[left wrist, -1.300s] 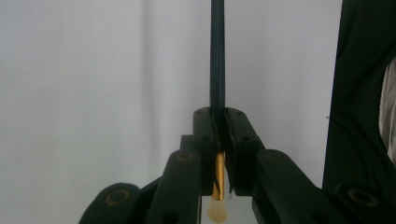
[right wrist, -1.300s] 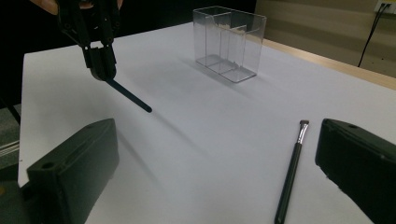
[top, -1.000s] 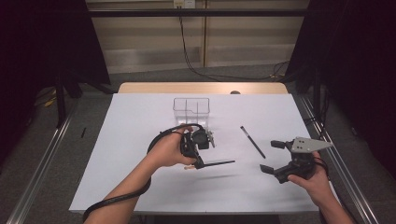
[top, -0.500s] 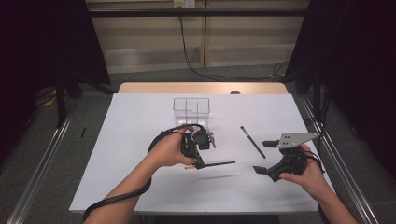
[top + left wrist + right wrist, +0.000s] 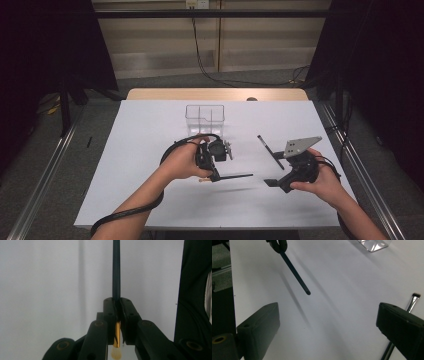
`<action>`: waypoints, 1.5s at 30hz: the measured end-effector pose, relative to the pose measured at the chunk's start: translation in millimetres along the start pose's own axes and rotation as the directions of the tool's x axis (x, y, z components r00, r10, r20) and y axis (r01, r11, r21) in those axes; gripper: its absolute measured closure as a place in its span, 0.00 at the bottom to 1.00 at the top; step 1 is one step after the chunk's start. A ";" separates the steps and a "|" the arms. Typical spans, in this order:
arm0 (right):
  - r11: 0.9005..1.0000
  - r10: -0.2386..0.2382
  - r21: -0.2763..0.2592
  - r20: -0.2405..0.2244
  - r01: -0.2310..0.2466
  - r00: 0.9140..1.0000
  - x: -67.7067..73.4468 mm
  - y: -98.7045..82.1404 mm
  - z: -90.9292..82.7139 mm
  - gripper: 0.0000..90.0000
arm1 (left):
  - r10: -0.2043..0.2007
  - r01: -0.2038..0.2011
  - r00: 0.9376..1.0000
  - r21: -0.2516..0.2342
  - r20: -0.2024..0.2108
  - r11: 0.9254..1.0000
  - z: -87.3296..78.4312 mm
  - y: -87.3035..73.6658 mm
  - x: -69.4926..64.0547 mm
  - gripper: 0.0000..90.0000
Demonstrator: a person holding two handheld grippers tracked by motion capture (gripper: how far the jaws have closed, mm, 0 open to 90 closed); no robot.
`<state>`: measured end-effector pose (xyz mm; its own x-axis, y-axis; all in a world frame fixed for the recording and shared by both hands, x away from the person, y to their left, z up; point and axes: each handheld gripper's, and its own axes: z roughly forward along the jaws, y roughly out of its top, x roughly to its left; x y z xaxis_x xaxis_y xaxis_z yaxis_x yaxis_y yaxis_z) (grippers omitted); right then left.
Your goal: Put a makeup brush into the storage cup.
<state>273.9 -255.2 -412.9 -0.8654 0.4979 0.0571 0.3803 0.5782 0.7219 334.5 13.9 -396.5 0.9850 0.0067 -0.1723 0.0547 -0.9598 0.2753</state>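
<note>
White table (image 5: 140,150): left tool (image 5: 117,307) clamps brush (image 5: 116,270), handle toward right tool (image 5: 280,182).

Left gripper (image 5: 216,176) is clamped with jaws together; right gripper (image 5: 273,182) hovers, jaws wide apart.

high view: above, facing forward-down over white table (image 5: 150,150). gripper views: close, along own jaws. shared: held brush (image 5: 294,271), table surface.

On your table (image 5: 150,150), the divided container (image 5: 205,118) stands at the back; your left gripper (image 5: 216,165) sits before it, a second brush (image 5: 270,151) lying right, beside your right gripper (image 5: 280,175).
</note>
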 end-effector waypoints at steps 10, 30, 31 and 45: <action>0.993 -0.065 0.096 -0.029 0.067 0.997 0.6 17.8 2.4 0.20 | 0.003 -0.003 1.000 0.004 0.002 1.000 0.1 3.4 -0.9 0.93; 0.954 -0.164 0.227 -0.149 0.196 0.975 13.1 46.3 21.0 0.51 | 0.019 -0.019 1.000 0.017 -0.008 1.000 -2.2 13.7 -3.0 0.93; 0.952 -0.169 0.233 -0.148 0.200 0.974 13.5 47.5 22.0 0.51 | 0.022 -0.022 1.000 0.018 0.002 1.000 -2.8 14.4 -2.8 0.93; 0.936 -0.184 0.265 -0.191 0.231 0.964 18.3 52.2 35.9 0.73 | 0.024 -0.024 1.000 -0.006 0.015 1.000 -3.2 16.5 -4.2 0.93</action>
<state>289.6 -192.7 -398.9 -0.9667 0.2502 0.0543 0.2426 0.8276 0.5061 331.8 -1.0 -388.2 0.9835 -0.0201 -0.1796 0.0325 -0.9578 0.2855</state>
